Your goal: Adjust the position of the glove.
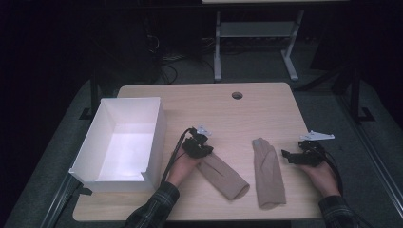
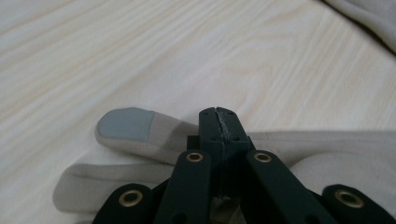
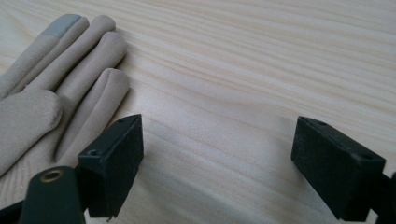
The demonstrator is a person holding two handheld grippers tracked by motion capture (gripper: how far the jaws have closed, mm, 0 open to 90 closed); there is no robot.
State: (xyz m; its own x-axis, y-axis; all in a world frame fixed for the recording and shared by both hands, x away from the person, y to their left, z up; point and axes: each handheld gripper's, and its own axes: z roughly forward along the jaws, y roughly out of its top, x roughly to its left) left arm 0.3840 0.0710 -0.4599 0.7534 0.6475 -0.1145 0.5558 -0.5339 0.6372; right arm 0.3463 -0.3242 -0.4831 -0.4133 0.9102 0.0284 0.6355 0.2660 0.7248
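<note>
My left gripper (image 1: 198,145) has its fingers (image 2: 208,122) pressed together on the left glove (image 1: 222,175), pinching a fold of the beige fabric near the glove's finger end; just to the left of my fingers lies one glove finger with a grey tip patch (image 2: 126,123). How much cloth I have actually caught is hard to tell, since my own fingers cover the pinch. The rest of this glove trails back toward me on the counter (image 1: 266,102).

My right gripper (image 1: 291,156) has its fingers (image 3: 114,158) spread wide and holding nothing, low over bare wood. The right glove (image 1: 268,171) lies flat just to the left of these fingers, its own fingers pointing away from me.

Both gloves look soft, light and limp, so I expect them to droop and fold when raised. A pinch through both layers at the cuff or palm should hold better than a thin fingertip. The white box (image 1: 124,142) sits open beyond my left gripper's left side.
</note>
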